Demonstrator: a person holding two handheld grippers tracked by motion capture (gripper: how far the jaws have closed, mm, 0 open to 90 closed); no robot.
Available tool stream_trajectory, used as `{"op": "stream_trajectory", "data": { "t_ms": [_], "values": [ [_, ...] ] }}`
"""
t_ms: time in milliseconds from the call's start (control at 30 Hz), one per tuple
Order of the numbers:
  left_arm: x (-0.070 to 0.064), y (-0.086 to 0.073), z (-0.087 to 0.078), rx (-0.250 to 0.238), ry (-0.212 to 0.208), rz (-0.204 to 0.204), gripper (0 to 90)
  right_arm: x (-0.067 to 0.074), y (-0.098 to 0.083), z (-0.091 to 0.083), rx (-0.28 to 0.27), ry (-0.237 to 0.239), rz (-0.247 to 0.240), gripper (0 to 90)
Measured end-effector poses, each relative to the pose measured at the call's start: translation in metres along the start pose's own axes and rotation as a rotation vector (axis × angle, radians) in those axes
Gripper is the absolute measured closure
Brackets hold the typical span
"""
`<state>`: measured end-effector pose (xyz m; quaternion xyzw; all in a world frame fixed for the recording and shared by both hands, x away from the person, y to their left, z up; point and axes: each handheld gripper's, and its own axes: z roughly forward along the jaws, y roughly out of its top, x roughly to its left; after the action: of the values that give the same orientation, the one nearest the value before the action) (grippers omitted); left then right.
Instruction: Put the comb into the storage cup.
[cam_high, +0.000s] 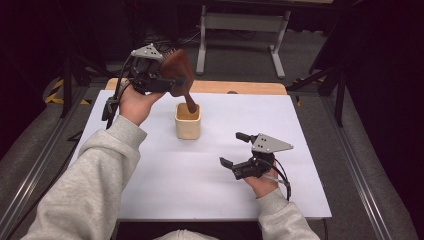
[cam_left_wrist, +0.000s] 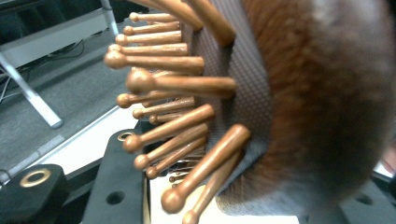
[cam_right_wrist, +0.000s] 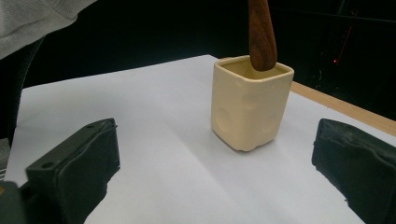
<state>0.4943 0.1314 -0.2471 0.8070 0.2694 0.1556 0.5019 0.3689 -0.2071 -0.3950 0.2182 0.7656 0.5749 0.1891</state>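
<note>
The left gripper (cam_high: 167, 82) is holding a wooden hairbrush (cam_high: 177, 70) by its head, fingers clenched on it, with the handle pointing down into the cream square cup (cam_high: 188, 121) that is standing near the middle of the white surface (cam_high: 150, 170). Gripping at the wide head seems sensible: it is leaving the slim handle free to go into the cup's mouth, and the handle tip (cam_right_wrist: 261, 51) is sitting at the rim, just at or barely inside the opening, rather than deep in it. In the left gripper view the brush's ball-tipped wooden pins (cam_left_wrist: 159, 84) are standing out sideways across the frame, so the bristle face is turned to the side and the fingers are pressing on the head's edges or back, not crushing the pins, though exactly where the pads are meeting the wood is hidden.

The brush is tilting a little, head leaning away from the person, probably because the hand is coming in from the side and above.

The right gripper (cam_high: 238, 148) is resting low on the surface, well apart from the cup, its fingers (cam_right_wrist: 79, 158) released and wide with nothing between them. It is facing the cup, likely kept ready to steady it should the handle nudge the wall
</note>
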Motion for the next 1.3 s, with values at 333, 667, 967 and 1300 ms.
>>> {"op": "stream_trajectory", "data": {
  "t_ms": [333, 667, 967, 1300],
  "values": [
    [0.009, -0.003, 0.007, 0.010, 0.011, -0.032, 55.4, 0.000, 0.000, 0.000, 0.004, 0.000, -0.001, 1.5],
    [0.016, -0.009, 0.016, 0.045, 0.015, -0.056, 55.2, 0.000, 0.000, 0.000, -0.001, -0.001, 0.000, 1.5],
    [0.020, -0.014, 0.023, 0.072, -0.004, -0.068, 55.0, 0.000, 0.000, 0.001, 0.001, 0.000, -0.004, 1.5],
    [0.024, -0.028, 0.034, 0.100, -0.025, -0.097, 54.7, 0.000, -0.001, 0.000, 0.004, 0.003, -0.004, 1.5]
  ]
}}
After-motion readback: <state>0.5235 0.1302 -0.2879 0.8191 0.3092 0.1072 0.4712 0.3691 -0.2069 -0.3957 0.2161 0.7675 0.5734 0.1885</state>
